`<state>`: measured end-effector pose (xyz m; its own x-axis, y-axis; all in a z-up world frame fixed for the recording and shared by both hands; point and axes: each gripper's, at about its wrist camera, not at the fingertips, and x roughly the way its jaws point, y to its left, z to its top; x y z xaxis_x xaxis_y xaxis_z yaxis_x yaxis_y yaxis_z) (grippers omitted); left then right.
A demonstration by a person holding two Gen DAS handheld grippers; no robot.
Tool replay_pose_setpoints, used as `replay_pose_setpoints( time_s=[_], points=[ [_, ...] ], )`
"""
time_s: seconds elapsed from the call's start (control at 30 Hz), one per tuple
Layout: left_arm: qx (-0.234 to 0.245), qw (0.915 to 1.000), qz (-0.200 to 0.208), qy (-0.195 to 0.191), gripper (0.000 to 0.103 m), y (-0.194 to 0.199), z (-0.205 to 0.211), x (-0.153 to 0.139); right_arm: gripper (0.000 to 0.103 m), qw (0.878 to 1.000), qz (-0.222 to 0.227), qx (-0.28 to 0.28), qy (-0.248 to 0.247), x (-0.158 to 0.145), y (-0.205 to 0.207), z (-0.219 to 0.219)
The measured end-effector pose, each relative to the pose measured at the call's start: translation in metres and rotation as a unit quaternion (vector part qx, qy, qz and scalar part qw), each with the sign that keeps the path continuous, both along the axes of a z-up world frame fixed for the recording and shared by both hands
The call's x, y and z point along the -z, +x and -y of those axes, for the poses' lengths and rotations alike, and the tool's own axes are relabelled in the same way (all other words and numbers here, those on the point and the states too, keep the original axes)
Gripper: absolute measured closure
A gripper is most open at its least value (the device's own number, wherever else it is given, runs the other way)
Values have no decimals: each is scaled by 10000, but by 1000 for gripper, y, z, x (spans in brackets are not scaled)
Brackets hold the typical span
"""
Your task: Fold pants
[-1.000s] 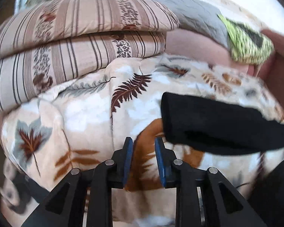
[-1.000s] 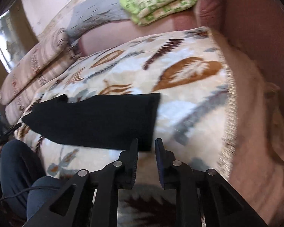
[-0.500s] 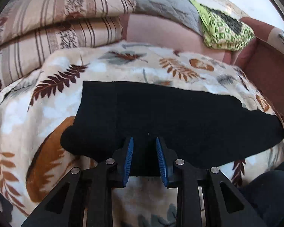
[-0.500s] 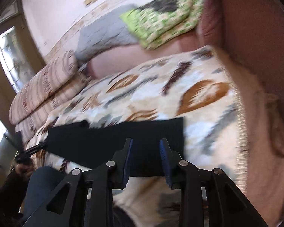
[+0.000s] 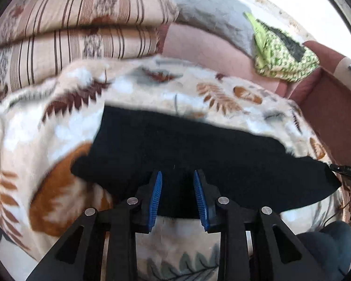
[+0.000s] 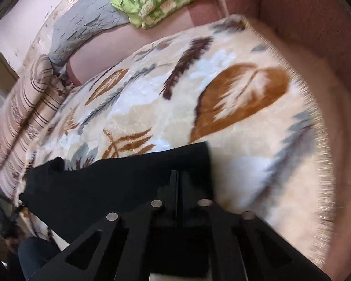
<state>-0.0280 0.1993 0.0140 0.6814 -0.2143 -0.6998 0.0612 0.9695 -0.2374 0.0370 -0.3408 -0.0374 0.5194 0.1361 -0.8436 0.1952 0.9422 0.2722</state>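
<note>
- Starting at your left: the left gripper (image 5: 177, 196) has its blue pads (image 5: 155, 201) apart, straddling the near edge of the pants (image 5: 199, 154) without pinching anything. The cloth runs between the pads and nothing is caught yet.
- The pants are black, matte, and already lie as one long flat band across the leaf-print blanket (image 5: 46, 140), parallel to your body. In the left wrist view the left end is squarish and thicker, and the right end tapers to a point.
- Expect them to handle as soft, light, limp fabric. They will drape and sag from wherever you pinch, and the plush blanket may drag on them, so lift before you carry an end over.
- Take hold at an edge or corner and catch all the layers together. A grip in the middle would only bunch the cloth.
- Over at your right: the right gripper (image 6: 177, 182) has its fingers drawn together over the near right end of the pants (image 6: 105, 187). Black on black hides whether cloth is truly caught between them, so treat that as likely, not certain.
- The squared right-hand edge beside that gripper looks like the sensible corner to carry across toward the far end.
</note>
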Motion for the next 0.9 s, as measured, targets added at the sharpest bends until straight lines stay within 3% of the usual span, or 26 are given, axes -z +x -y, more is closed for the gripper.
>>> replay_pose_setpoints(
  time_s=[0.03, 0.1, 0.13, 0.2, 0.23, 0.27, 0.33, 0.43, 0.5, 0.6, 0.7, 0.77, 0.8, 0.83, 0.9],
  points=[
    [83, 9999, 104, -31, 74, 4, 1, -8, 86, 9998, 144, 12, -99, -11, -5, -1],
    [176, 9998, 122, -57, 71, 21, 4, -14, 80, 9990, 274, -254, 243, -17, -3, -8],
    [192, 9998, 45, -74, 70, 32, 5, -11, 80, 9983, 115, -485, 289, -11, 2, -16],
    [70, 9993, -376, -59, 70, 62, 5, 5, 80, 9970, -310, -696, -93, 10, 18, -28],
    [-160, 9973, -710, 119, 77, 78, 2, 19, 84, 9956, -543, -681, -345, 30, 28, -29],
    [-364, 9943, -965, 284, 88, 90, -2, 33, 84, 9970, -344, -615, -324, 34, 31, -27],
    [-535, 9945, -840, 340, 97, 98, -12, 38, 87, 9984, -221, -346, -378, 39, 42, -18],
    [-771, 9928, -919, 69, 97, 100, -22, 39, 87, 9955, -312, -324, -835, 39, 53, -25],
    [-837, 9930, -791, 279, 97, 94, -24, 38, 86, 9941, -393, -343, -953, 37, 56, -31],
    [-955, 9940, -501, 182, 97, 76, -34, 41, 79, 9904, -323, -274, -1316, 8, 56, -47],
    [-1006, 9944, -311, -14, 97, 64, -37, 42, 73, 9943, 294, -852, -567, -28, 53, -82],
    [-1077, 9939, -249, -44, 97, 57, -35, 43, 56, 9820, 418, -1826, 244, -35, 55, -129],
    [-1114, 9934, -237, -101, 97, 55, -35, 42, 54, 9685, 383, -2393, 575, -33, 57, -157],
    [-1157, 9929, -206, -162, 98, 52, -36, 40, 54, 9472, 330, -3093, 779, -29, 58, -196],
    [-1203, 9924, -145, -202, 98, 48, -41, 38, 58, 9274, 379, -3687, 511, -21, 62, -240]
  ],
)
